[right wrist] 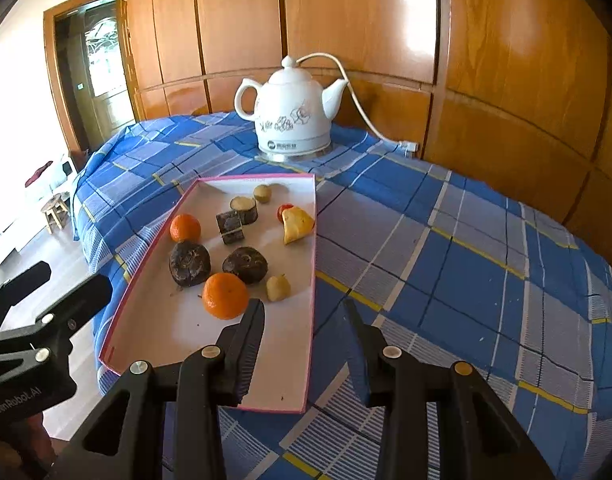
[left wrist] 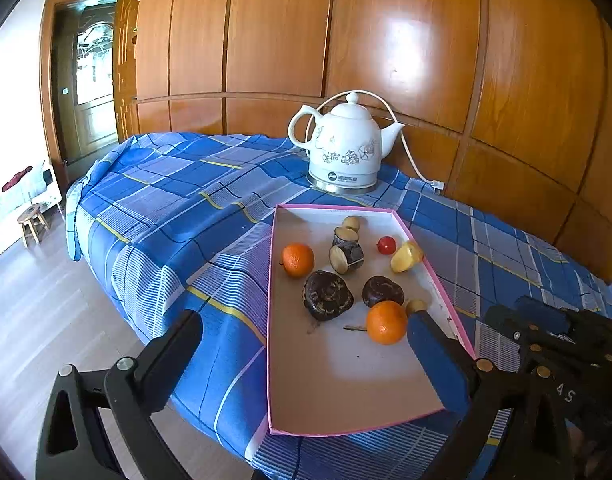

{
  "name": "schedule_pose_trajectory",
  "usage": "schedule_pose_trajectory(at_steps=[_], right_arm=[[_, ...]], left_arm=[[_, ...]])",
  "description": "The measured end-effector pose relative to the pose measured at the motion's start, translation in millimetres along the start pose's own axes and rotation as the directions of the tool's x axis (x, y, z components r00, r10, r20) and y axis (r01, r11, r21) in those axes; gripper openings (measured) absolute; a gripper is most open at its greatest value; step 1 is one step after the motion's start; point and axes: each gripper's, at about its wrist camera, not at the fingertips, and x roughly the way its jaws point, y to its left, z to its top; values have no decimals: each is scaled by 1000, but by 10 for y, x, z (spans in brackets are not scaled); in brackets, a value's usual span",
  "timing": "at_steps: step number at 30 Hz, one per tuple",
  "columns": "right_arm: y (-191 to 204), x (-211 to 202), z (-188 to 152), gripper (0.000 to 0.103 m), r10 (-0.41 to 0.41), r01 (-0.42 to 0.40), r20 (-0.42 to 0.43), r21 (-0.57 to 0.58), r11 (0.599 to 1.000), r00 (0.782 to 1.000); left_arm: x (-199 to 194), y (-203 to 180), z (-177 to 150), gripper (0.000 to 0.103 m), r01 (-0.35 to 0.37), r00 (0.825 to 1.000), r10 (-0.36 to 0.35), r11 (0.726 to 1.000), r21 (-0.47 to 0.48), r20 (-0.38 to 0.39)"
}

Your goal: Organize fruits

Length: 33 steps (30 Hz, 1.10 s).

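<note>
The red fruit [right wrist: 284, 210] sits half hidden behind the yellow piece [right wrist: 297, 224] at the tray's right wall. The kettle [left wrist: 344, 148] logo is too small to read. The bench's near edge runs out of view below.

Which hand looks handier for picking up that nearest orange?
Probably the right. The right gripper has a finger beside the near orange in the pink-rimmed box, empty. The left gripper gapes wide, one finger outside the box.

Bright daylight, wardrobe [left wrist: 402, 48] glare, fisheye-bent, dark-cornered edges.
</note>
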Motion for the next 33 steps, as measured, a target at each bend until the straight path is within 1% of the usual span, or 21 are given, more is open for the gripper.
schedule_pose_trajectory(at_steps=[4, 9, 16, 20, 33], right_arm=[[-18, -26, 8, 39, -8, 7, 11, 14, 1000, 1000], [-31, -27, 17, 39, -13, 13, 15, 19, 1000, 1000], [-3, -50, 17, 39, -16, 16, 25, -1, 1000, 1000], [27, -44, 12, 39, -13, 13, 23, -8, 1000, 1000], [61, -53, 25, 39, -10, 10, 29, -12, 1000, 1000]], left_arm=[[-10, -22, -10, 103, 9, 1000, -9, 1000, 8, 4], [-34, -77, -8, 103, -1, 1000, 1, 1000, 31, 18], [-28, -52, -9, 103, -7, 1000, 7, 1000, 6, 14], [-17, -29, -21, 103, -31, 999, 31, 1000, -1, 6], [-52, -8, -9, 103, -17, 1000, 17, 1000, -17, 21]])
